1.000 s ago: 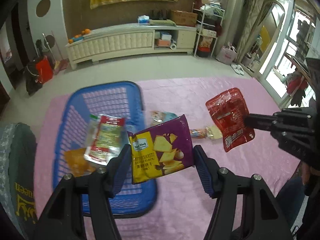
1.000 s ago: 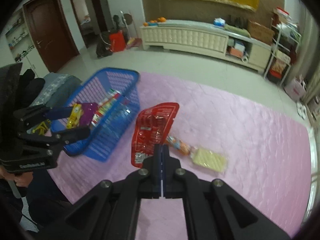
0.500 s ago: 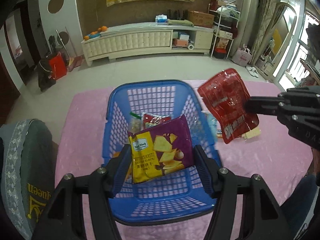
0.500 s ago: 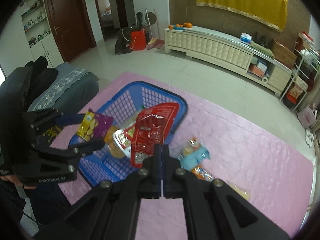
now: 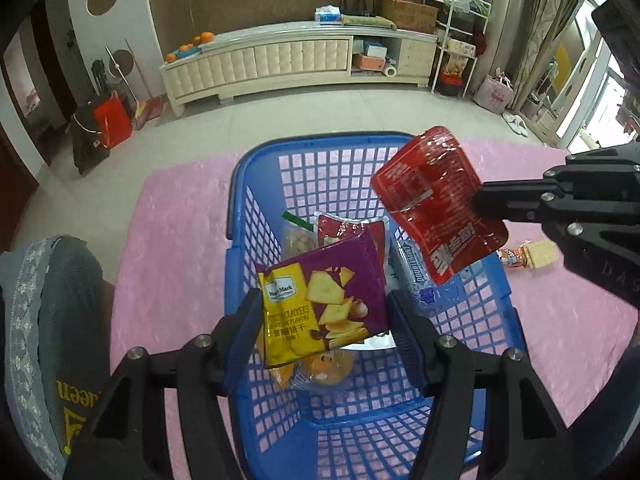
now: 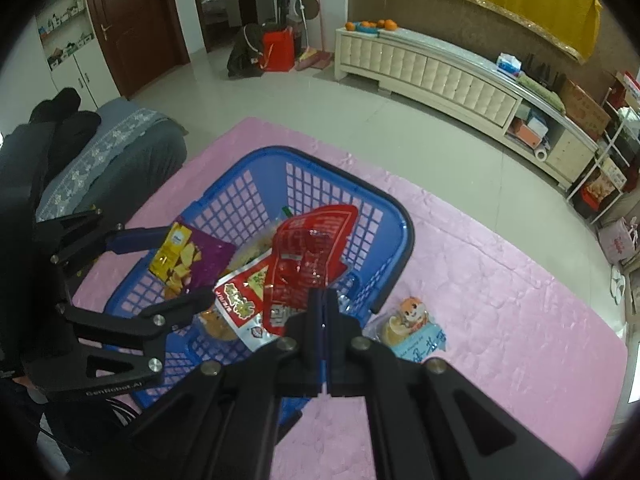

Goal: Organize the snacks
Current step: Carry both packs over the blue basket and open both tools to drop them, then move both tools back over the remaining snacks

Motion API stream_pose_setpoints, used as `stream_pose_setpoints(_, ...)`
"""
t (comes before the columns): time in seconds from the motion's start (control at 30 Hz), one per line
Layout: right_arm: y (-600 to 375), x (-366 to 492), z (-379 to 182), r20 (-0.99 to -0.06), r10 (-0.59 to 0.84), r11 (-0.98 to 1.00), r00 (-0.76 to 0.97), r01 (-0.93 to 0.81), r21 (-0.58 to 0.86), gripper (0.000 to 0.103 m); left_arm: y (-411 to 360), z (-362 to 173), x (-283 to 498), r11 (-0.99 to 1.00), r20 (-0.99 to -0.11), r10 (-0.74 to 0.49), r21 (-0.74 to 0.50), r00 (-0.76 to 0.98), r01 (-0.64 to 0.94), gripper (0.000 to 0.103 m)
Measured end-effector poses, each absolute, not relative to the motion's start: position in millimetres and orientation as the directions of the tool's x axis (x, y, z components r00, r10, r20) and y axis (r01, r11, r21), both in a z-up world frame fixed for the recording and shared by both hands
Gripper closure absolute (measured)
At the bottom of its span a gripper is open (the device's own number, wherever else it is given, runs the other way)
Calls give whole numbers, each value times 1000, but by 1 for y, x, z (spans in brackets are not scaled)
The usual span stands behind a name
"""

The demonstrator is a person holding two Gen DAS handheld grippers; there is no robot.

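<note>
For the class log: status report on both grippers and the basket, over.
Left gripper shut on cracker pack. Right gripper shut on red pouch. Both over blue basket. Nothing in the way.

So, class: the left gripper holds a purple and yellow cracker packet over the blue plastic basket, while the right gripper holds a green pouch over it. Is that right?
One detail is wrong: the pouch in the right gripper is red, not green, as the left wrist view shows. The left gripper does hold the purple and yellow cracker packet over the blue plastic basket.
</note>
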State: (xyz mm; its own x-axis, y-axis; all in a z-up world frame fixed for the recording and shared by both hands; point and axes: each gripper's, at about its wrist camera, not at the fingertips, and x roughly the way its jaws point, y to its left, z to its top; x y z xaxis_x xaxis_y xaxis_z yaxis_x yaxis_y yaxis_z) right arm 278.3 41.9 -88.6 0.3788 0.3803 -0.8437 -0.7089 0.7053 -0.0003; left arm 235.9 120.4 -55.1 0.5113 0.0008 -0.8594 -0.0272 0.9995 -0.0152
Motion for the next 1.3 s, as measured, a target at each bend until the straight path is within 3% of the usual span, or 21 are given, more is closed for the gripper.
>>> stream_pose_setpoints(0.2,53,285,-98,-856,358,706,373,-708,-13,100,123,-68,243,1000,-875,0,-10,484,-19,41)
stream_pose_setpoints(0.3,54,291,-102,-862,344,714,372,-700,-17,95,121,-70,240,1000,-875,-1,-8,485,-12,29)
stream_pose_setpoints(0.33,53,292,-102,-863,338,717,376,-696,-22,88,120,-69,238,1000,-873,-8,-15,487,-11,26)
stream_pose_setpoints(0.4,50,292,-102,-865,332,724,377,-690,-24,60,119,-67,235,999,-872,-26,-35,489,-9,20)
stream_pose_setpoints(0.43,48,291,-101,-863,335,724,378,-689,-21,35,118,-64,233,999,-870,-21,-32,492,-13,20)
stream_pose_setpoints(0.47,47,288,-98,-857,333,729,394,-683,-31,21,118,-63,232,1000,-870,-13,-25,493,-18,20)
stream_pose_setpoints(1.0,-62,267,-63,-825,293,799,483,-598,-67,20,48,3,211,999,-817,-44,-30,574,35,20)
stream_pose_setpoints(1.3,-123,267,-69,-838,278,835,470,-549,-32,20,-21,5,229,992,-818,-91,-25,568,123,20)
